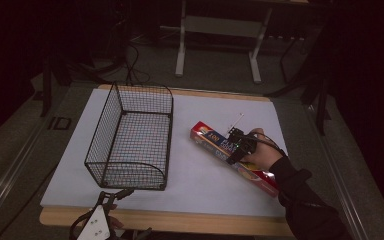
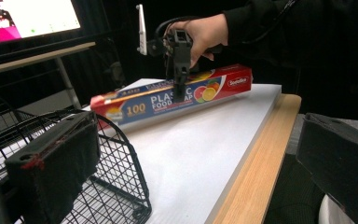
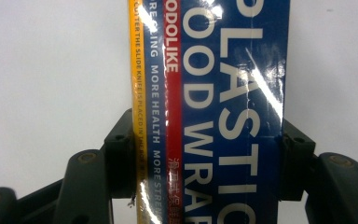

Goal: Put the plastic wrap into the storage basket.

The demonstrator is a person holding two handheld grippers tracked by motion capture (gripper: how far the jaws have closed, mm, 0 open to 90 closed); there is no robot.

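Note:
A long plastic food wrap box (image 1: 210, 137), red and blue, lies slantwise on the white board (image 1: 200, 180), right of the basket. My right gripper (image 1: 235, 147) comes down on its middle and is shut on it, a hand wrapped around the gripper. In the right gripper view both pads press the long sides of the box (image 3: 214, 93). From the left gripper view the box (image 2: 158, 100) lies across the board with the right gripper (image 2: 179, 88) clamped over it. My left gripper (image 1: 115, 195) rests at the table's near left edge, jaws wide apart, nothing between them.
A black wire basket (image 1: 167, 145) stands empty on the left half of the board, its near end (image 2: 121, 154) just ahead of the left gripper. A wooden table edge (image 1: 180, 222) frames the board. A metal table frame (image 1: 180, 55) stands on the floor behind.

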